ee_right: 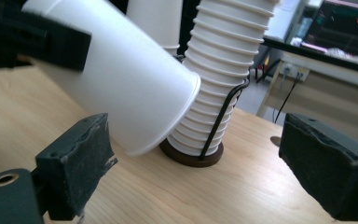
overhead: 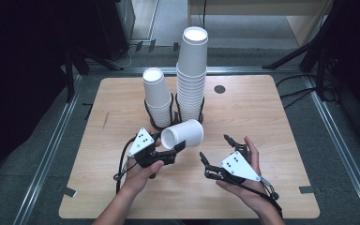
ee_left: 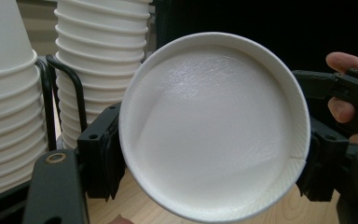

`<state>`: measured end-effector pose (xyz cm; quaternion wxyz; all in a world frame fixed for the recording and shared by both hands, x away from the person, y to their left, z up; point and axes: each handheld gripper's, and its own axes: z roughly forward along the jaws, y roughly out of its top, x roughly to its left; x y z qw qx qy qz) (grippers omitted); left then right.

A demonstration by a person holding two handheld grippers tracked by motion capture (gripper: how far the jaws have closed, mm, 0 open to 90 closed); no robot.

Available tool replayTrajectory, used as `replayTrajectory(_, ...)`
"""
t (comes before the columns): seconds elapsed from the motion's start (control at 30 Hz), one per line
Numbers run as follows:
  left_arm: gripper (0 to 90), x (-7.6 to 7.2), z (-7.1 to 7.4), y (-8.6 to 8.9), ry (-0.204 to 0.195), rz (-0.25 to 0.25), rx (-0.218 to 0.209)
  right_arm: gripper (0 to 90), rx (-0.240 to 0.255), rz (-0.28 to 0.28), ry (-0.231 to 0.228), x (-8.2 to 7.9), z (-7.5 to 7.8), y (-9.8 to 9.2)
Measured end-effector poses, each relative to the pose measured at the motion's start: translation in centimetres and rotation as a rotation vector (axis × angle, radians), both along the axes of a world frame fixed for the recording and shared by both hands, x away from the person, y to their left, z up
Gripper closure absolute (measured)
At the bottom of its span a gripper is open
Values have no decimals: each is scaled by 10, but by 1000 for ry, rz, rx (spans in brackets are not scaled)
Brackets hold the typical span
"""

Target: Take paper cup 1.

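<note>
A white paper cup (overhead: pixel 187 132) lies on its side just above the table, with my left gripper (overhead: pixel 171 142) shut on it near the rim. In the left gripper view the cup's open mouth (ee_left: pixel 214 121) faces the camera, and the black pads (ee_left: pixel 103 156) press on both sides of it. To the right, my right gripper (overhead: pixel 214 146) stands open above the wood with nothing between its jaws. From the right gripper view the held cup (ee_right: pixel 121 88) hangs tilted ahead of the right gripper (ee_right: pixel 200 163), apart from it.
Two stacks of white cups stand in black wire holders at the back middle of the wooden table (overhead: pixel 262 108): a tall stack (overhead: pixel 192 75) and a shorter stack (overhead: pixel 157 96). A small black disc (overhead: pixel 220 89) sits right of them. Tripod legs flank the table.
</note>
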<state>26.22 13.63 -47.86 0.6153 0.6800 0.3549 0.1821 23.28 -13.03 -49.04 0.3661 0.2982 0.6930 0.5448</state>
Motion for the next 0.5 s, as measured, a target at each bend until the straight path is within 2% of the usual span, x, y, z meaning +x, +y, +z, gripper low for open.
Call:
replayTrajectory(0.13, 243, 0, 0, 1, -5, 6, -3, 54, 97, -31, 57, -1, 3, 1)
replayTrajectory(0.17, 244, 0, 0, 1, -5, 6, -3, 54, 97, -31, 57, -1, 3, 1)
replayTrajectory(0.2, 243, 0, 0, 1, -8, 8, -8, 33, 145, -39, 89, -1, 5, 0)
replayTrajectory(0.33, 243, 1, -1, 2, -12, 15, -13, 0, 181, -47, 117, -1, 5, 0)
replayTrajectory(0.37, 243, 1, -1, 2, -15, 17, -15, 0, 222, -64, 149, -1, 6, 1)
replayTrajectory(0.5, 243, 0, -1, 1, -21, 18, -24, 0, 334, -142, 219, -4, 10, 1)
